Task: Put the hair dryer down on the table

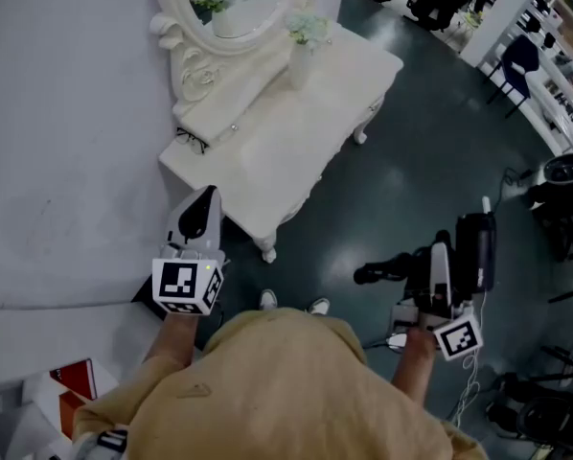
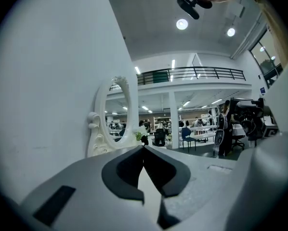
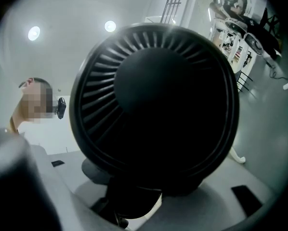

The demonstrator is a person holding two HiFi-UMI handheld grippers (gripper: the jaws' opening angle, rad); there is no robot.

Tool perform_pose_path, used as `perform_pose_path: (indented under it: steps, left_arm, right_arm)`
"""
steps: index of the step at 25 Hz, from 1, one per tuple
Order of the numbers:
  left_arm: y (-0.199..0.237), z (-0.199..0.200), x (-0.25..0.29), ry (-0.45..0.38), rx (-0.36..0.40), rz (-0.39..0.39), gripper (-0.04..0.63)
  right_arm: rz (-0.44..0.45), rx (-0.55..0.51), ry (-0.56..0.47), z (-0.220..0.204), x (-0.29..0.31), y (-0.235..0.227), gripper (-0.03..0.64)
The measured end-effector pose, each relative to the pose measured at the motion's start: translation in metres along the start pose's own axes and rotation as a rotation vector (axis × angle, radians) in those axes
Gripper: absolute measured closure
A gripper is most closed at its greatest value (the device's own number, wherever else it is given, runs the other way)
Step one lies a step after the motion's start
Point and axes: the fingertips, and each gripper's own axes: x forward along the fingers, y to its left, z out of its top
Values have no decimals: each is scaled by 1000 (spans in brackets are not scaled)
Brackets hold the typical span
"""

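The black hair dryer (image 1: pixel 476 247) hangs over the dark floor, to the right of the white dressing table (image 1: pixel 296 132) and well clear of it. My right gripper (image 1: pixel 444 257) is shut on it. In the right gripper view the dryer's round rear grille (image 3: pixel 153 100) fills the frame, and its lower part sits between the jaws. My left gripper (image 1: pixel 206 199) is shut and empty, its tips just off the table's near left corner. In the left gripper view its black pads (image 2: pixel 134 170) meet at the tips, pointing toward the oval mirror (image 2: pixel 112 114).
An ornate oval mirror (image 1: pixel 234 8), a white vase of flowers (image 1: pixel 306 41) and a pair of glasses (image 1: pixel 193 142) are on the table. A white wall runs along the left. Office chairs (image 1: pixel 516 65) and cables (image 1: pixel 473 381) are on the right.
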Motion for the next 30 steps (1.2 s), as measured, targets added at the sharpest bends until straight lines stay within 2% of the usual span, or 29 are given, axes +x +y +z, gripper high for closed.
perform_pose_path:
  steps: [17,25,30]
  left_arm:
    - [-38,-5,-5,27,1,11,592]
    - [-67,-8,9,45,5,-3,592]
    - [-102,-7,24,46,12,-15,592]
  right_arm:
    - [62,-11,67,0,11,-6,365]
    - [70,-176,125,7,22,-11,363]
    - [90,-131,125,23,13,-32,365]
